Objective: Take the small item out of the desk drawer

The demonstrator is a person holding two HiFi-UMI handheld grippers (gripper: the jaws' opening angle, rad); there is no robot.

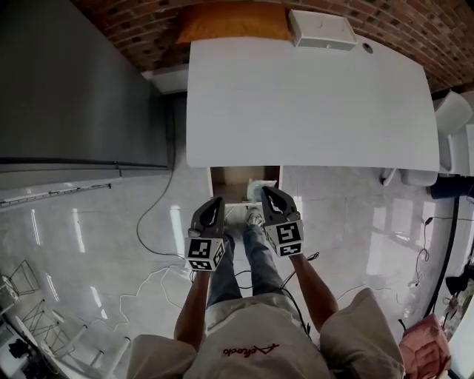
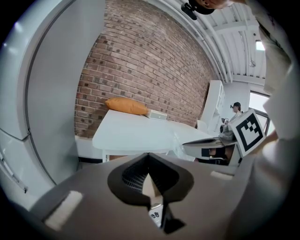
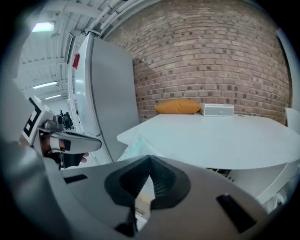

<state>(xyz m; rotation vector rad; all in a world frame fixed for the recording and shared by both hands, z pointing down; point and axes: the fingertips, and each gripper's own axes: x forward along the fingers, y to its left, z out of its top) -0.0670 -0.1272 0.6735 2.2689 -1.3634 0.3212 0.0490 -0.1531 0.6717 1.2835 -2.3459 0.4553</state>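
The small item [image 1: 259,186] is one thin packet of clear, crinkled plastic. It hangs at the tip of the right gripper [image 1: 265,192], whose jaws are closed on its edge. In the head view it shows over the right part of the one open desk drawer [image 1: 228,178]. In the right gripper view the packet [image 3: 135,144] stands up in front of the desk edge.

There are two grippers. The left gripper [image 1: 218,200] is just beside the right one, over the front of the drawer. Its jaws are pressed together with nothing between them.

The drawer is a shallow wooden box with a pale brown inside, under the front edge of the white desk [image 1: 311,96]. The desk top is smooth, with rounded corners. At its far edge lie one orange cushion [image 1: 233,22] and one flat white box [image 1: 322,29], both against the red brick wall [image 1: 415,22].

A tall grey cabinet [image 1: 74,81] stands left of the desk. The floor [image 1: 348,215] is glossy white tile, and thin cables [image 1: 159,215] lie on it near the person's legs [image 1: 248,259].
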